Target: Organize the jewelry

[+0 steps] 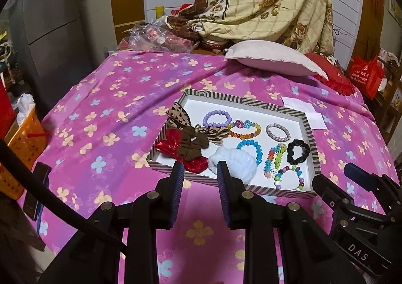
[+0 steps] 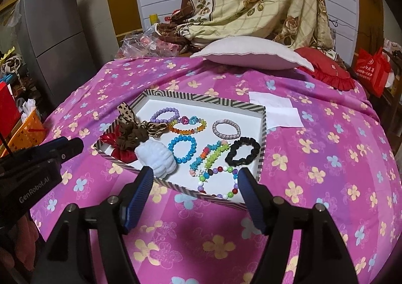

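Note:
A striped-rim tray (image 1: pixel 251 103) (image 2: pixel 206 98) with a white floor lies on the pink flowered bedspread. It holds a purple bead bracelet (image 1: pixel 216 118) (image 2: pixel 164 114), a blue bead bracelet (image 1: pixel 250 150) (image 2: pixel 182 148), a silver bracelet (image 1: pixel 278 131) (image 2: pixel 225 128), a black scrunchie (image 1: pixel 298 152) (image 2: pixel 242 151), a white fluffy scrunchie (image 1: pixel 235 163) (image 2: pixel 157 157), a brown scrunchie (image 1: pixel 192 142) (image 2: pixel 132 136), a red bow (image 1: pixel 173 149) and several colourful bead strings. My left gripper (image 1: pixel 199 167) hovers open just short of the tray's near rim. My right gripper (image 2: pixel 194 174) is open over the near rim, nothing between its fingers.
A pale pillow (image 1: pixel 271 60) (image 2: pixel 251 54) and a red cushion (image 2: pixel 326 67) lie beyond the tray, with white paper sheets (image 2: pixel 279 110) at its right. An orange basket (image 1: pixel 20 143) stands off the bed's left side. A grey fridge (image 2: pixel 57 40) is at the far left.

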